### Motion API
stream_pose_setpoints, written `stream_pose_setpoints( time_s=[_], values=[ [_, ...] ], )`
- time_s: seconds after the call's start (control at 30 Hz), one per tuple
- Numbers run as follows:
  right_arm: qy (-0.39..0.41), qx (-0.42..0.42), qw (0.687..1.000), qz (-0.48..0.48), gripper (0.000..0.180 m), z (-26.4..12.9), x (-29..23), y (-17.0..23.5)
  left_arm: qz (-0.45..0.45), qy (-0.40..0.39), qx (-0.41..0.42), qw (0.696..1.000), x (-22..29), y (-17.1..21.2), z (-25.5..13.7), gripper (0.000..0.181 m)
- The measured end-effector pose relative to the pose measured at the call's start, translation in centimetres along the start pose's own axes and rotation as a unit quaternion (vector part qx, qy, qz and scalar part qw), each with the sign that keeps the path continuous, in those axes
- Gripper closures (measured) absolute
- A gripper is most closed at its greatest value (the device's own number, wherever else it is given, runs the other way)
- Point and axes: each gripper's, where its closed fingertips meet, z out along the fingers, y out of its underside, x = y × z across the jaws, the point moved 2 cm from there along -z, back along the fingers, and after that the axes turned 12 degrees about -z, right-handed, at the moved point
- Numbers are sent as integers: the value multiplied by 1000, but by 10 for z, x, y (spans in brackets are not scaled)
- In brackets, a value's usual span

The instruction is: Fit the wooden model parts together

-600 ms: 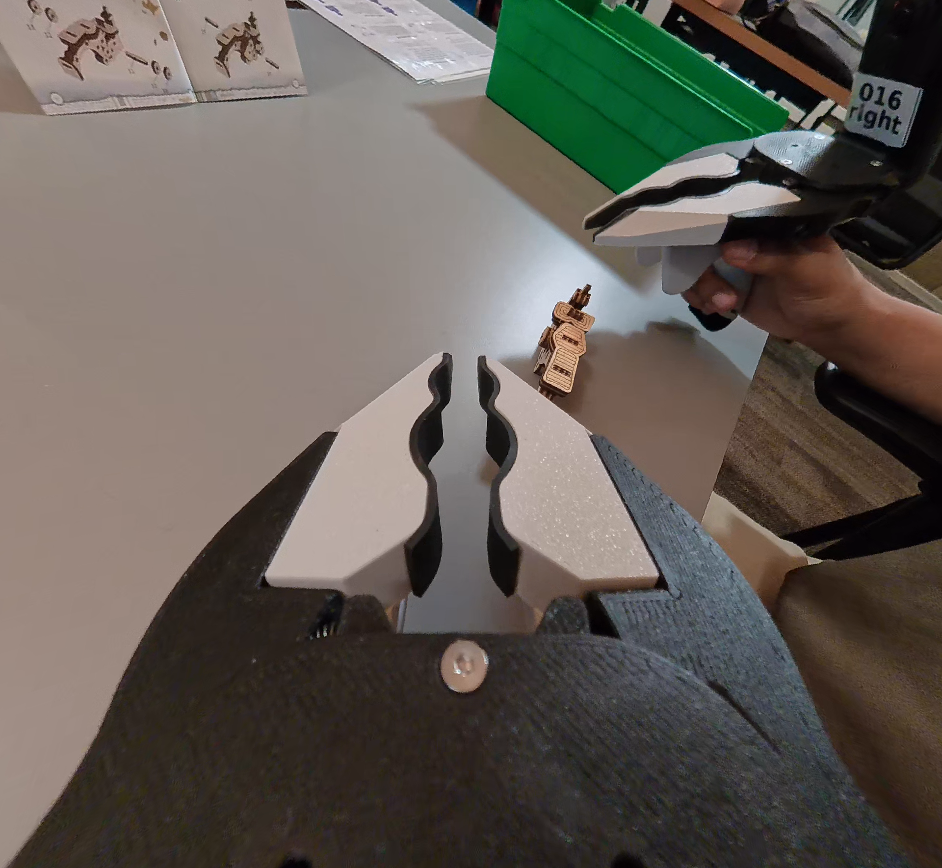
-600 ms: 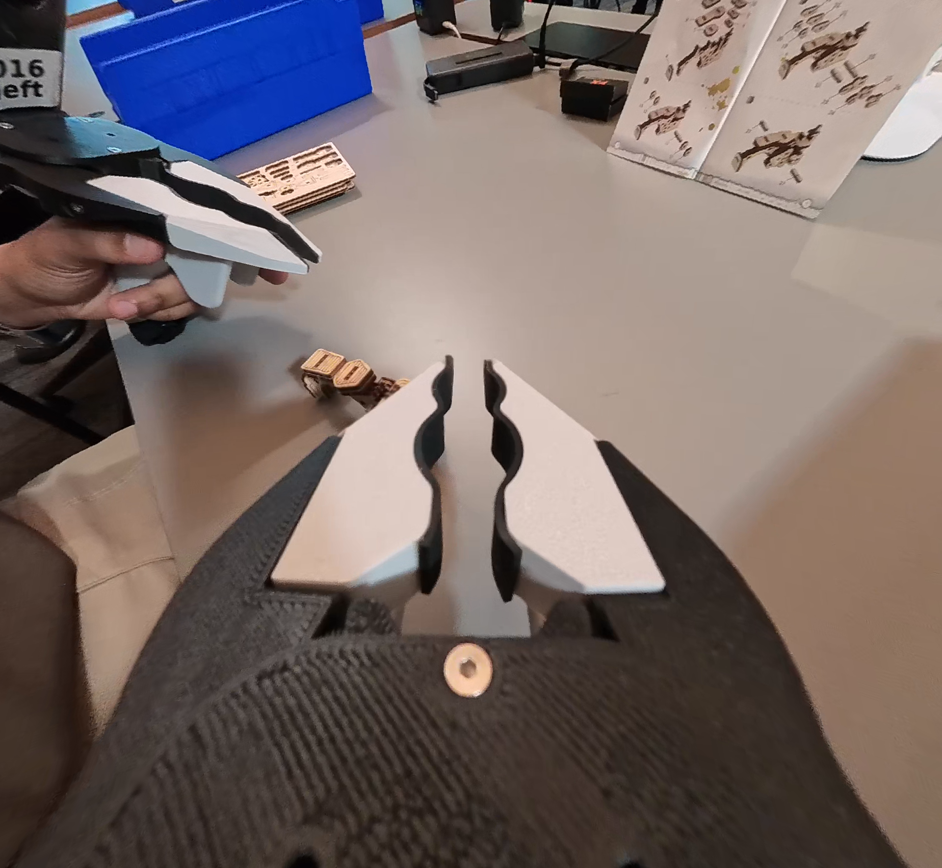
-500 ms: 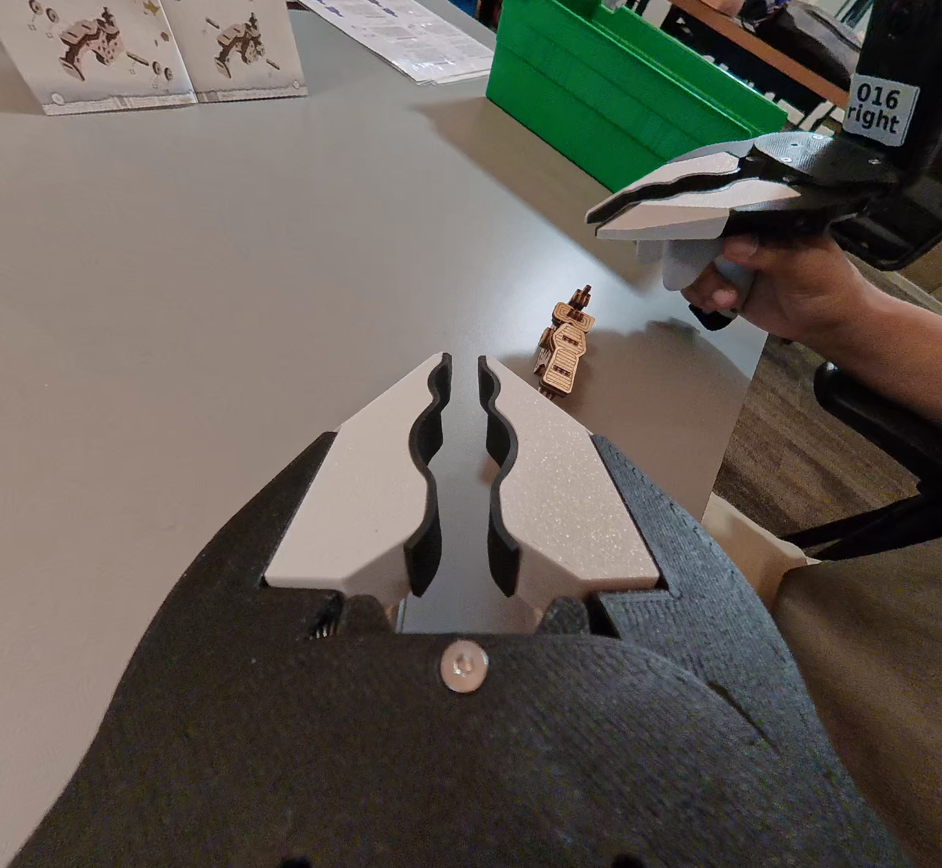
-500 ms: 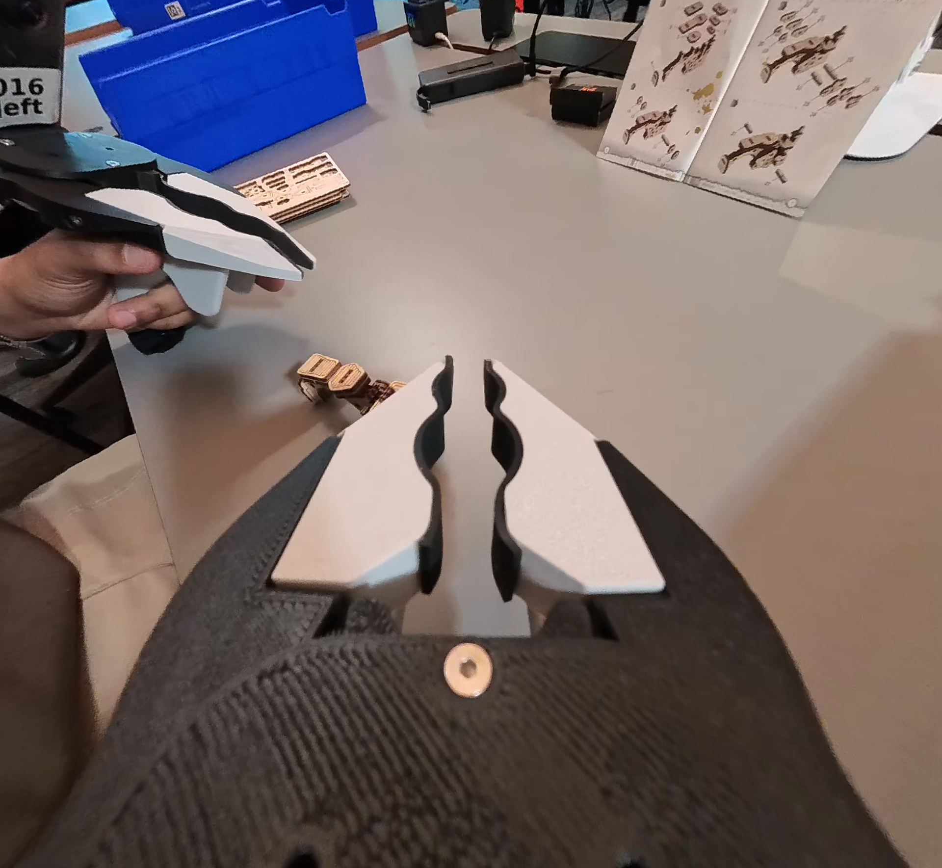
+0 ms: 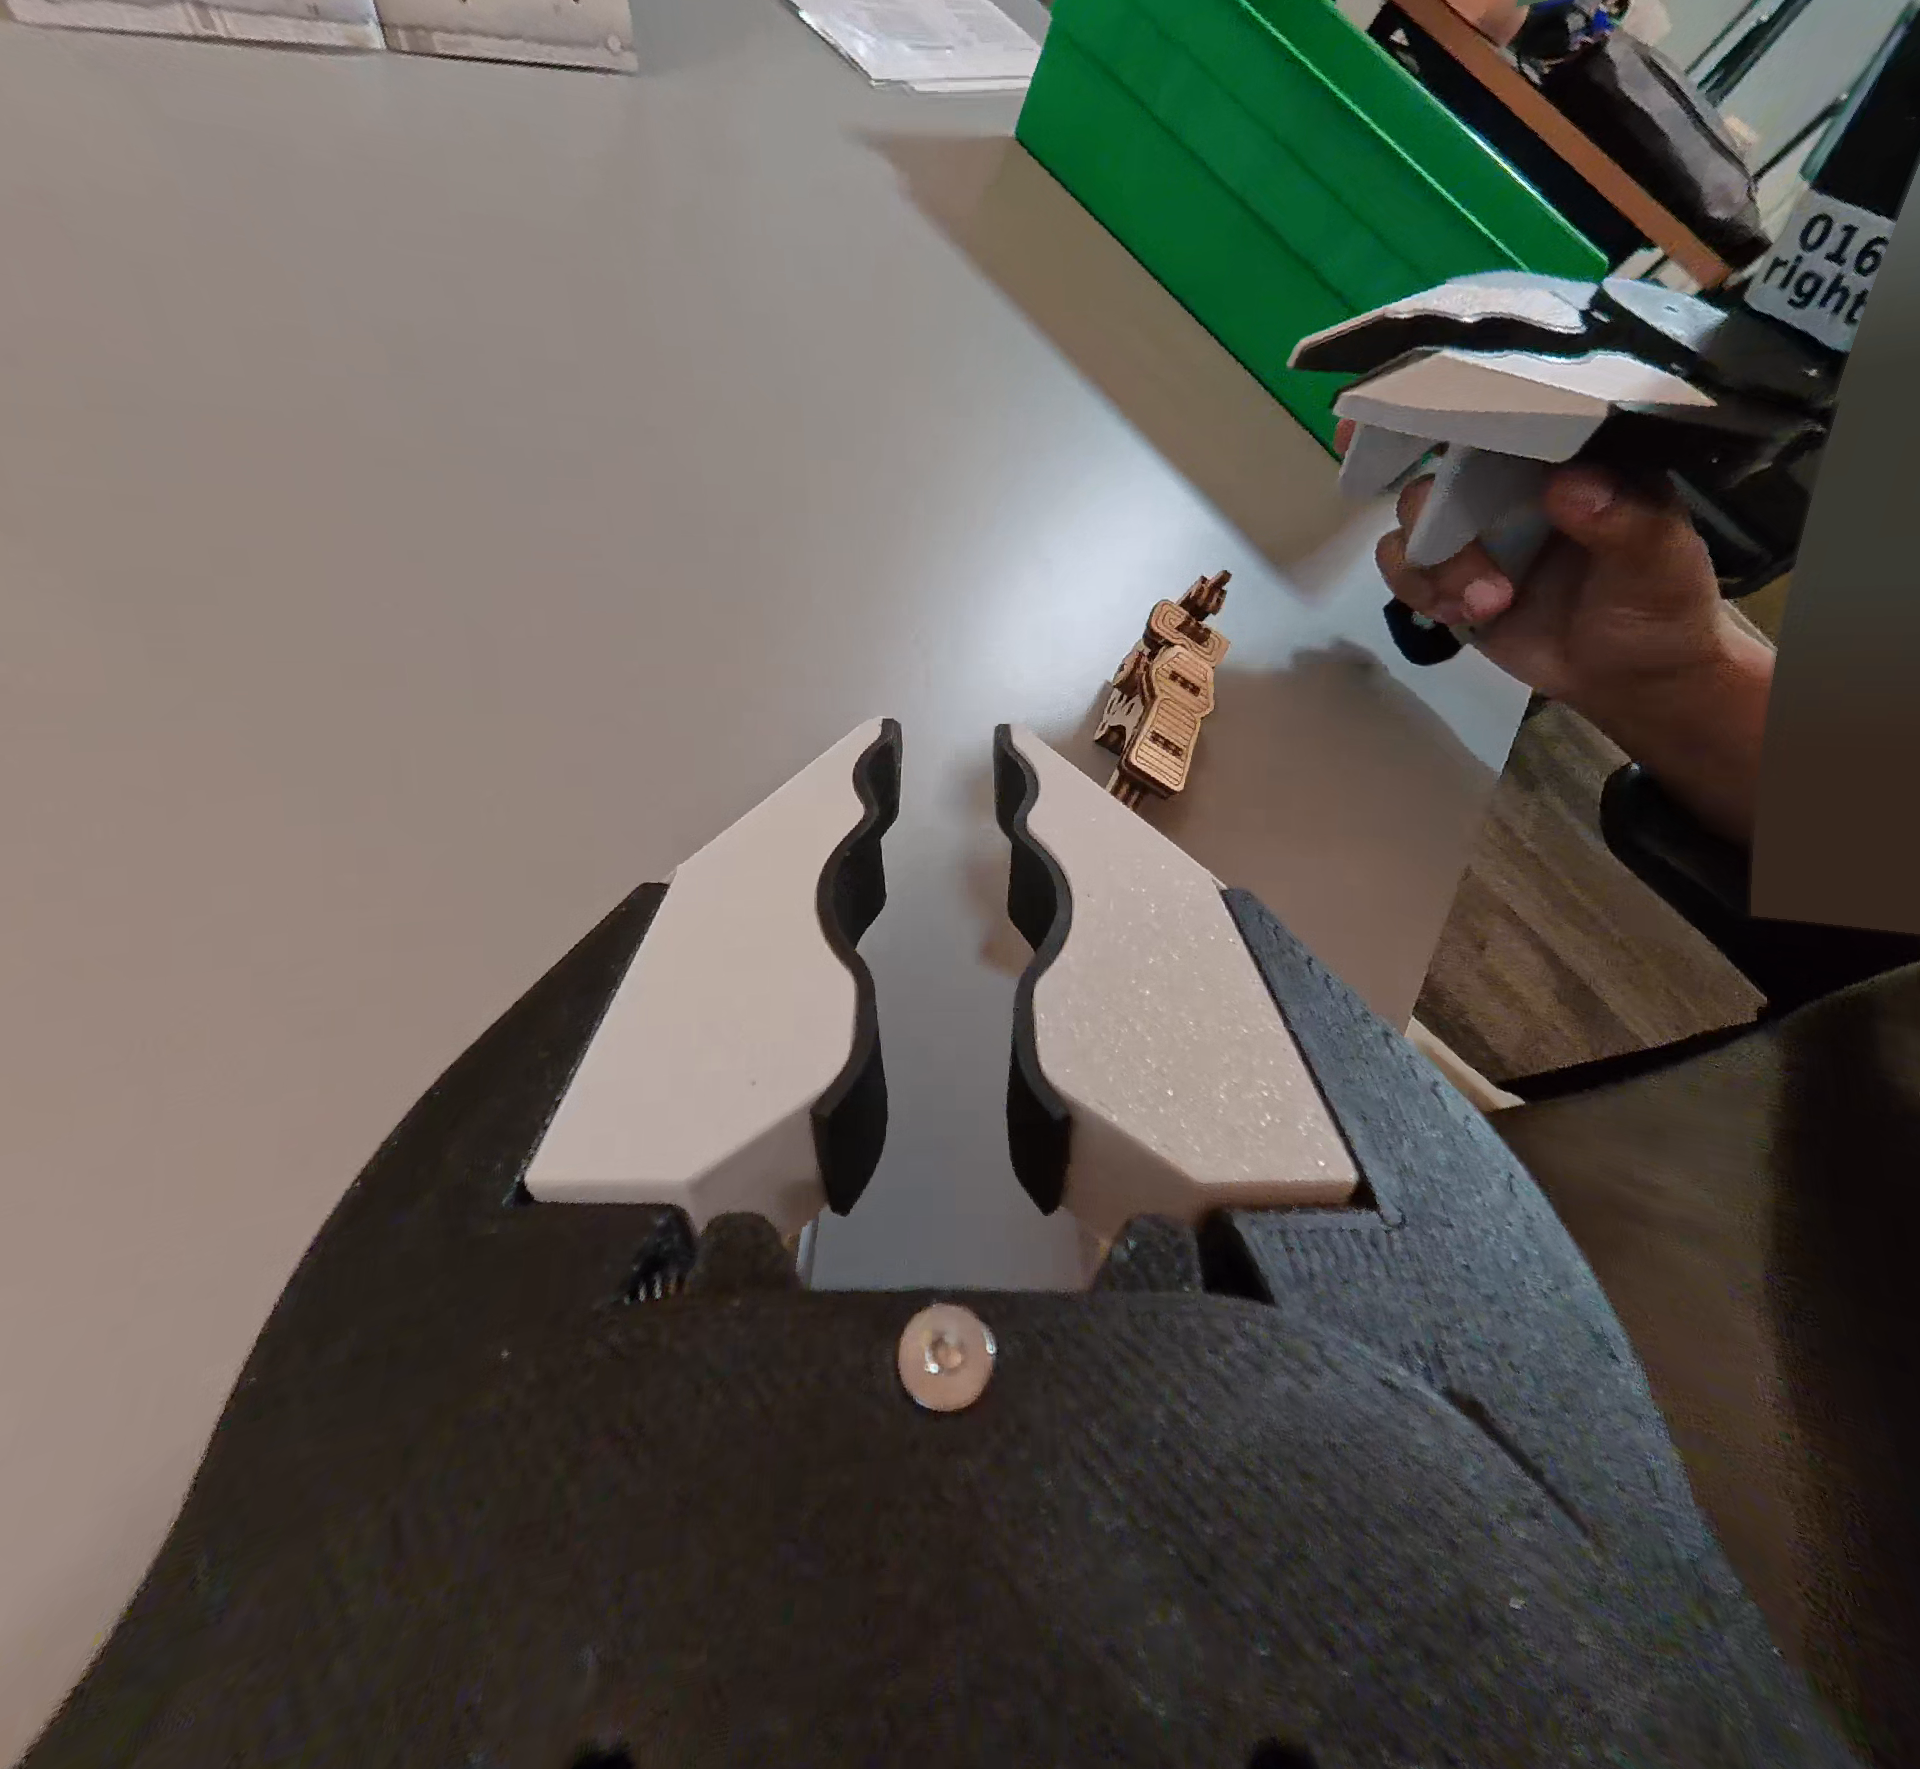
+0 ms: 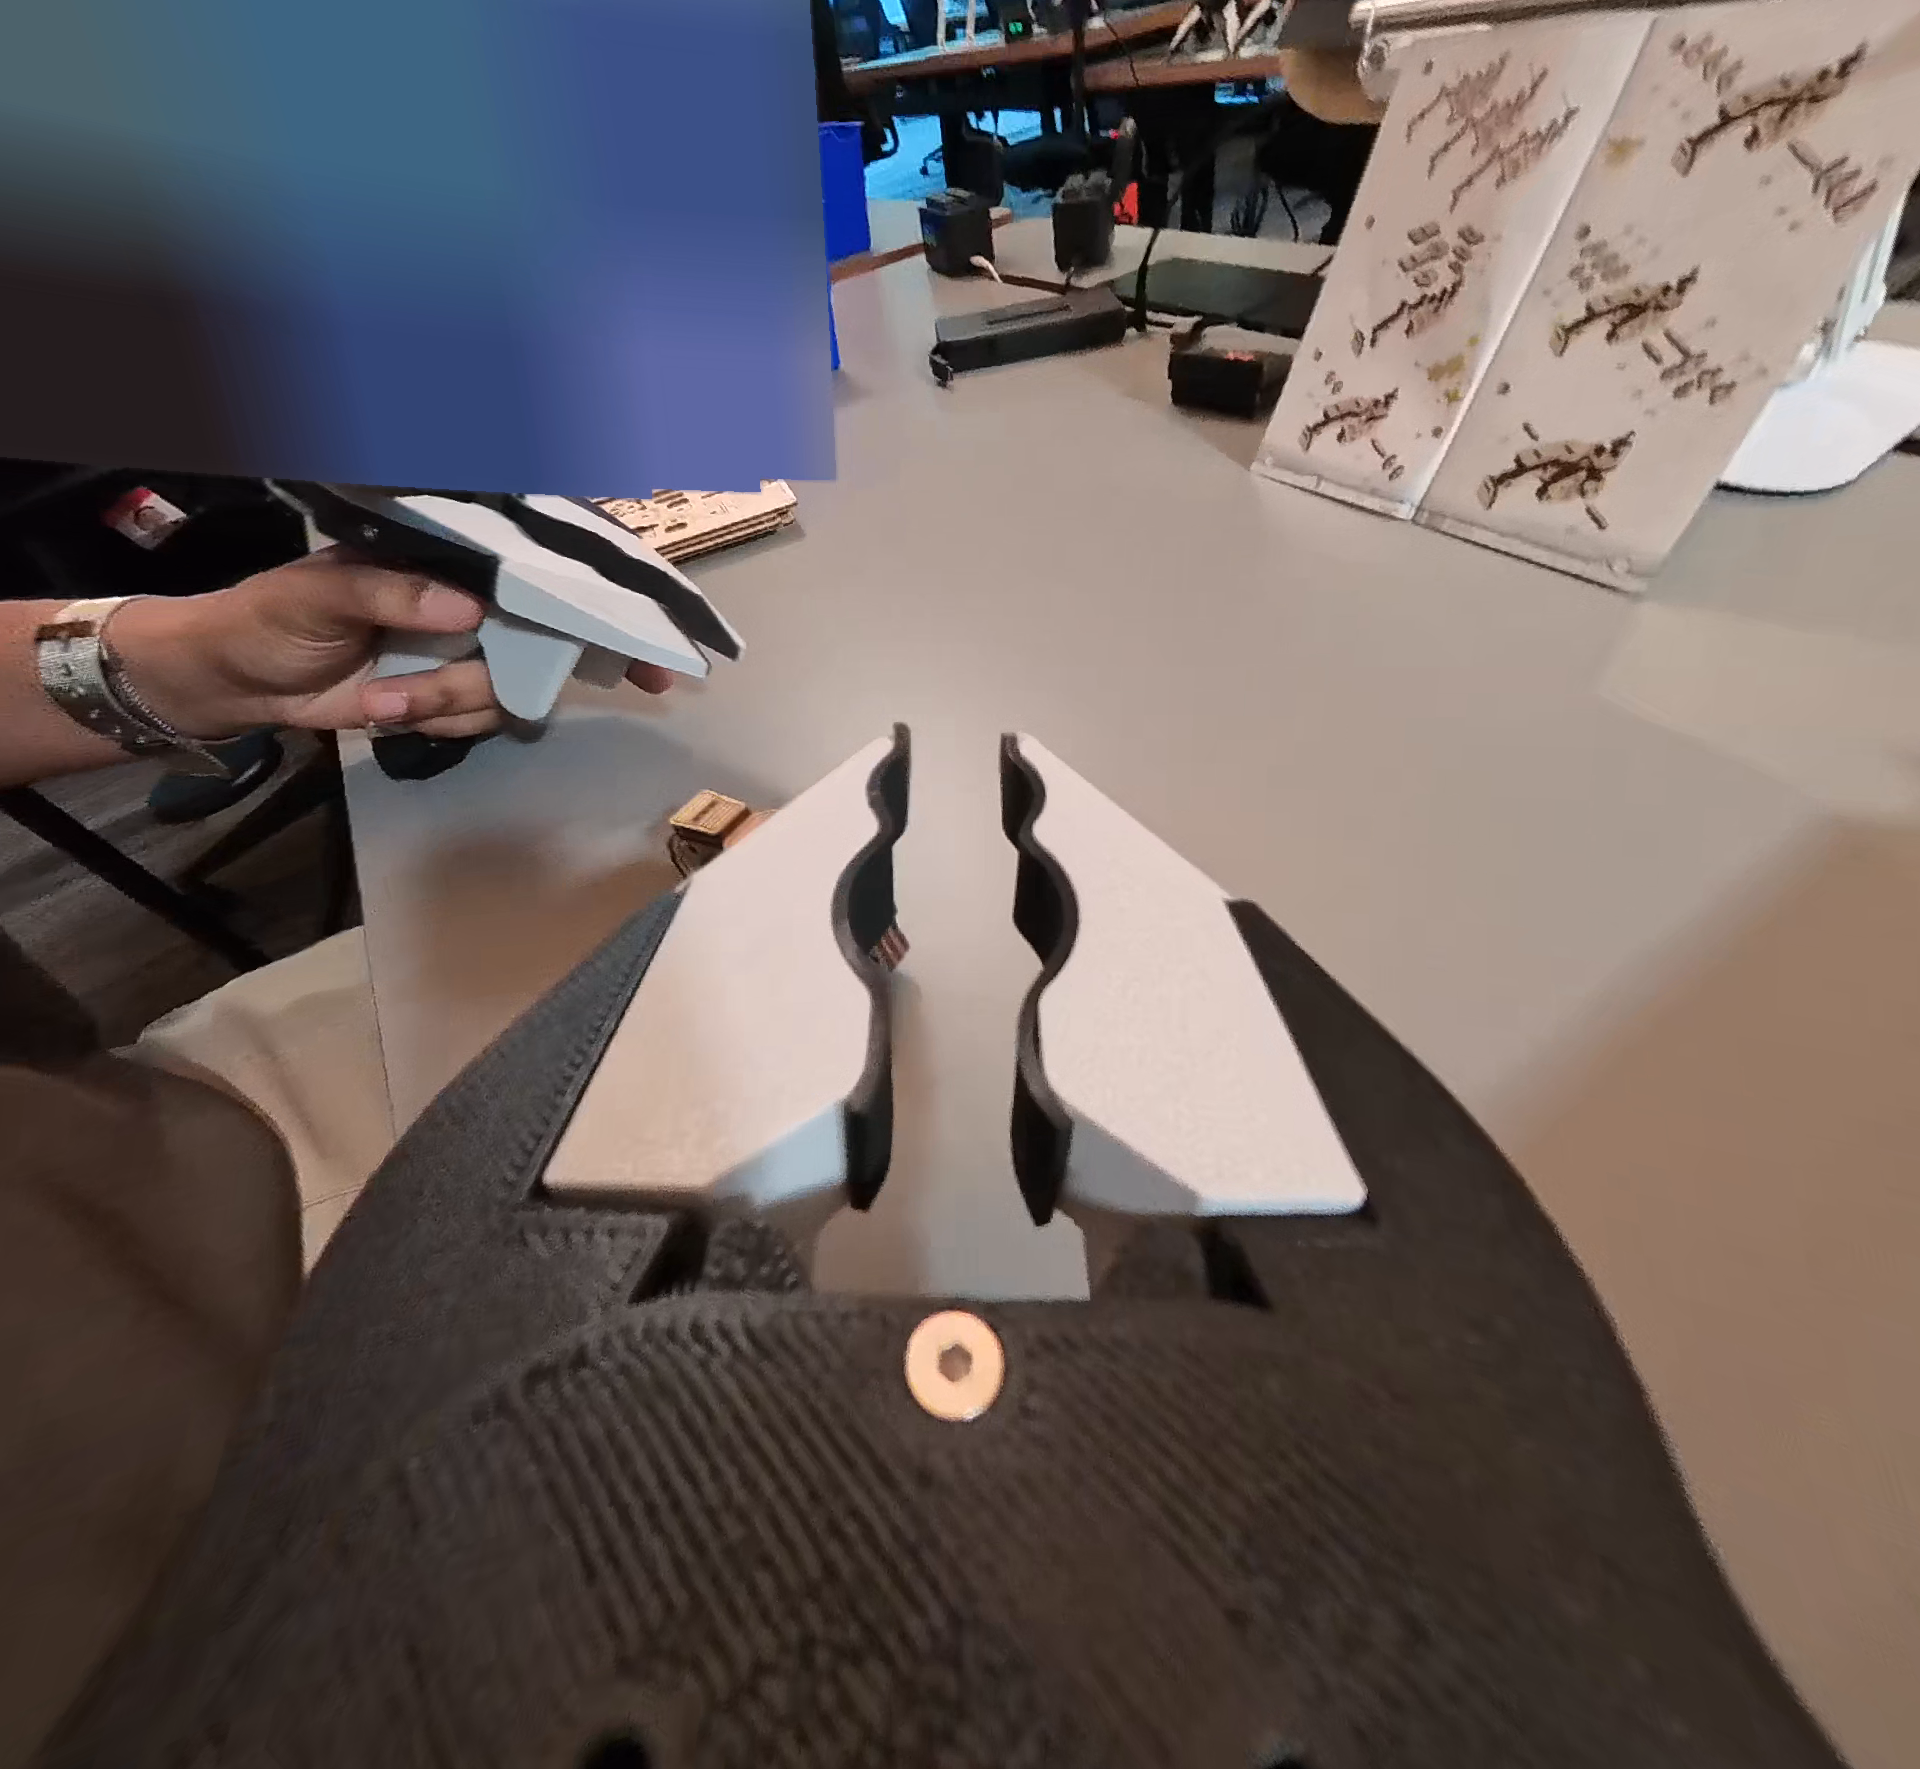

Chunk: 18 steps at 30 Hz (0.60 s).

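Both grippers, left and right, are hovering with fingers slightly parted, empty, having widened; wooden model is lying ungrasped near the table edge.

The left gripper has opened slightly; the gap between its fingers is wider than before. The right gripper has lowered over the wooden model, whose end now shows between its fingers.

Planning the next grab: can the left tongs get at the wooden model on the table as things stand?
Probably yes. The left tongs stand open and empty, the wooden model lies free just ahead to their right, and the right tongs hang above, off it.
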Motion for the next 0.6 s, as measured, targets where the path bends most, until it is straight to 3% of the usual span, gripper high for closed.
stream_pose_setpoints(
  time_s=[0.17,0.37,0.43,0.6],
  values=[
    [-10,-12,1000,-7,162,6,3,9,-30,3,-16,999,-6,2,3,161],
    [-32,-10,999,38,166,9,9,11,-88,24,-28,995,-13,1,6,169],
    [-42,-4,998,45,173,8,9,10,-93,22,-26,995,-15,1,6,180],
    [-52,-4,997,48,175,8,6,10,-71,9,-19,997,-13,0,5,181]
  ],
)
